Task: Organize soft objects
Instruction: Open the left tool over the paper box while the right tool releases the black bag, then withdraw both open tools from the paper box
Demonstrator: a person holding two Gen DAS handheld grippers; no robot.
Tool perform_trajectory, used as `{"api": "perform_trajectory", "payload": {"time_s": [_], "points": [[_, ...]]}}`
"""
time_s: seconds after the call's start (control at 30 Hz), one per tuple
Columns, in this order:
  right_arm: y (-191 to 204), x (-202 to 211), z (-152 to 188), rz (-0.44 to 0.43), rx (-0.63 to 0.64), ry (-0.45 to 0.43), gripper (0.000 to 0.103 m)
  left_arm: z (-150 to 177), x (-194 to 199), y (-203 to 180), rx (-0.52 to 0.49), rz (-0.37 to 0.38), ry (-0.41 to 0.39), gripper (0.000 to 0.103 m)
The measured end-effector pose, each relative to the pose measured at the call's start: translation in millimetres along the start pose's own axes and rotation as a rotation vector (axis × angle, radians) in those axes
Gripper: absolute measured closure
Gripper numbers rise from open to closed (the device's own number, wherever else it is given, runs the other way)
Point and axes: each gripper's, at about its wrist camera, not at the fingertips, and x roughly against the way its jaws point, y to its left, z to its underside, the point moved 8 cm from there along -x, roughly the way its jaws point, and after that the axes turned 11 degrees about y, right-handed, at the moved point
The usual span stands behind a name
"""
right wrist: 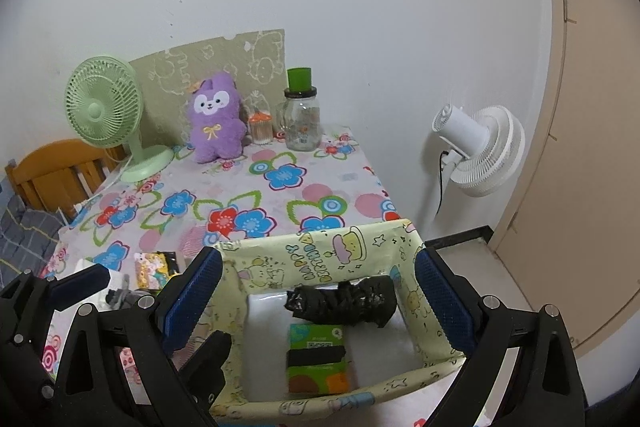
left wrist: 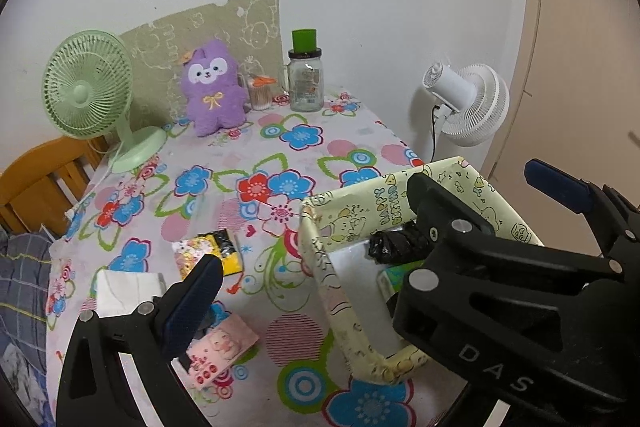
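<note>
1. My right gripper [right wrist: 318, 293] hangs over the yellow cartoon-print box [right wrist: 320, 259] with its jaws spread wide, one blue pad at each side wall, holding nothing.
2. My left gripper [left wrist: 370, 223] is also wide open and empty. Its left finger sits low over the table, just above a pink packet [left wrist: 224, 347]. In the left wrist view the right gripper's black frame crosses in front of the box, so I cannot make out the far finger well.
3. Inside the box lie a crumpled black plastic bag [right wrist: 344, 301] against the far wall and a green tissue pack [right wrist: 318, 357] nearer me, apart from the bag.
4. Left of the box, on the table, lie a yellow-and-black packet [left wrist: 212, 253], a white tissue pack [left wrist: 128, 291] and the pink packet; the white pack is partly hidden behind my left finger.
5. The table [left wrist: 248, 155] wears a flowered cloth. At its far end a purple plush toy [left wrist: 214, 93] sits upright against a beige board, with a green desk fan [left wrist: 86, 91] to its left and a glass jar with a green lid [left wrist: 306, 79] to its right. A small container stands between the toy and the jar; I cannot tell what it holds.
6. Beyond the table's right edge a white fan [right wrist: 478, 151] stands against a white wall. A wooden chair back shows at far left.
</note>
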Motion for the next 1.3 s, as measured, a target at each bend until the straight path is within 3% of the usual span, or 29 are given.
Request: {"api": "perform_trajectory", "payload": {"time_s": [0.63,1.3], "points": [[35.5,41.4,4.7,0.002,0.009,-0.052,0.005,13.6,37.1,29.6,-0.005,-0.031,-0.049,0.001],[83.0,39.4,12.1,0.001,0.021,-0.045,0.005,27.1,36.8,79.7,0.026,-0.057,-0.045,0.001]]}}
